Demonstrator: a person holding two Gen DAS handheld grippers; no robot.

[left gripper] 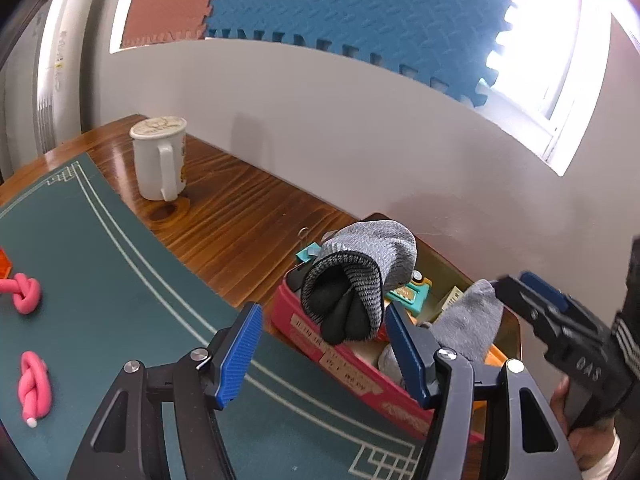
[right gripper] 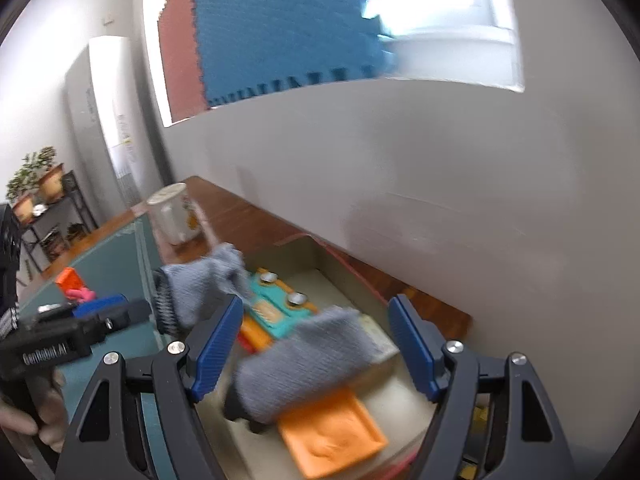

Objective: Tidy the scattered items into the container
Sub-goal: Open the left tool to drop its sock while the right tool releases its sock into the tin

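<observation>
My left gripper is open over the green mat. Just beyond its pads, a grey sock with a black cuff is draped over the near wall of the pink box. A second grey sock lies inside the box between the fingers of my right gripper; the pads stand apart from it, open. The picture there is blurred. That sock and the right gripper also show in the left wrist view. Two pink knotted ropes lie on the mat.
The box holds a teal toy and an orange tile. A teal binder clip sits by its far corner. A white mug stands on the wooden table by the wall. An orange block lies on the mat.
</observation>
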